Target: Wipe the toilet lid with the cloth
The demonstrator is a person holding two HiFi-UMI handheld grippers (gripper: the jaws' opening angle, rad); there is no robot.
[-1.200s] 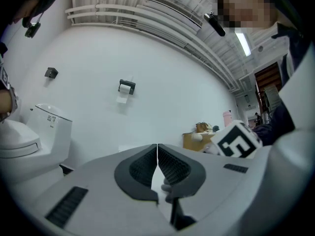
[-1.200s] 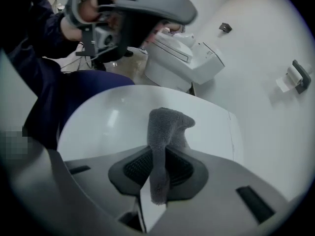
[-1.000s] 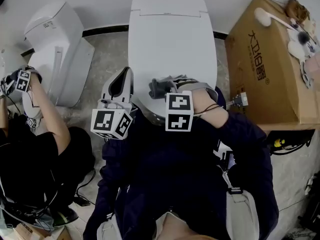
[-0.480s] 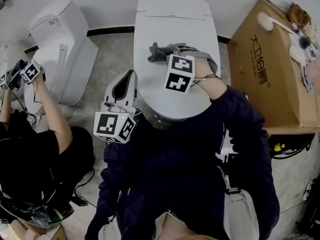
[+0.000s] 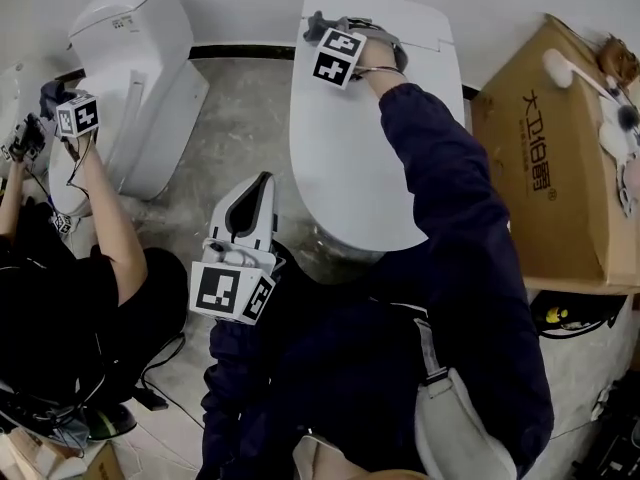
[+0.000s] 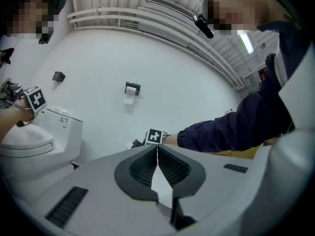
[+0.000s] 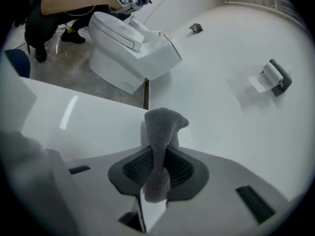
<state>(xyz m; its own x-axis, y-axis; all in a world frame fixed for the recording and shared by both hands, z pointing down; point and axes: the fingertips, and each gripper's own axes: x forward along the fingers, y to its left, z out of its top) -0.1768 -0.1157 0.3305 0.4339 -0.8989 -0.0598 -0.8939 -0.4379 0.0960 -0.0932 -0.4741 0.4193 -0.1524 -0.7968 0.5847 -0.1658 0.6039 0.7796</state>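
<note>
The white toilet lid lies closed in the middle of the head view. My right gripper reaches over its far end, near the hinge, shut on a grey cloth. In the right gripper view the cloth stands pinched between the jaws of the gripper, above the lid and next to the wall. My left gripper hangs left of the lid's front edge, off the toilet. Its jaws are shut with nothing between them.
A large cardboard box stands right of the toilet. A second toilet stands to the left, where another person crouches with grippers. A paper holder is on the wall. Grey tiled floor lies between the toilets.
My right gripper has carried the cloth from the lid's front part to its far end by the wall. The left gripper has stayed beside the toilet.
</note>
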